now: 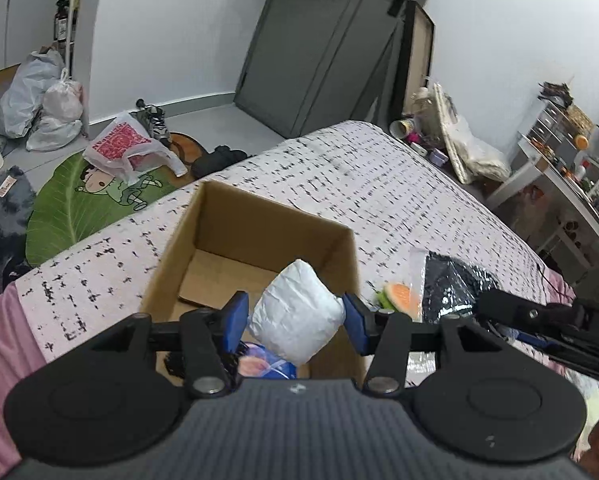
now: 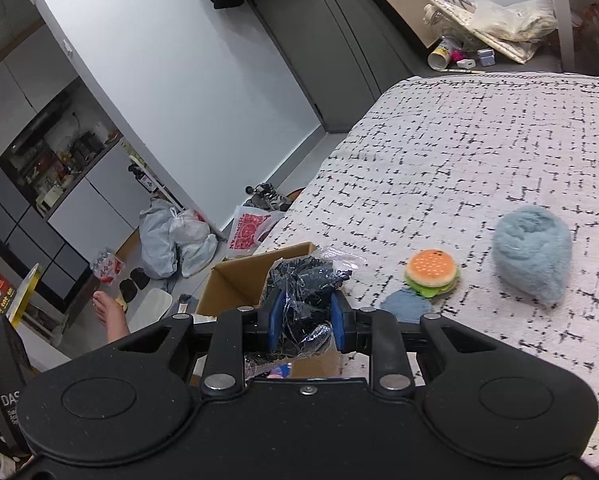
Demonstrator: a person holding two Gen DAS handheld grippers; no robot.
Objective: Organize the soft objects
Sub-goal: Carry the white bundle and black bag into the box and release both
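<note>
1. Left gripper (image 1: 295,318): blue pads pressed against both sides of a white pouch (image 1: 297,312), which is puffy, wrinkled and pillow-shaped. It hangs over the near right part of the open cardboard box (image 1: 259,236).
2. Box stands on the bed (image 1: 379,184) (white cover, black dash pattern). A blue and pink item (image 1: 265,366) lies on the box floor, partly hidden under the pouch; what it is cannot be told.
3. Right gripper (image 2: 304,322): fingers clamped on a clear plastic bag of dark fabric (image 2: 301,292), crinkled and glossy, held at the box's right edge.
4. On the bed, right wrist view: a burger plush (image 2: 431,272) (orange bun, green frill) touching a flat blue-grey patch (image 2: 405,306); a fluffy pale blue plush (image 2: 533,254), teardrop-shaped, lies near the burger, apart from it.
</note>
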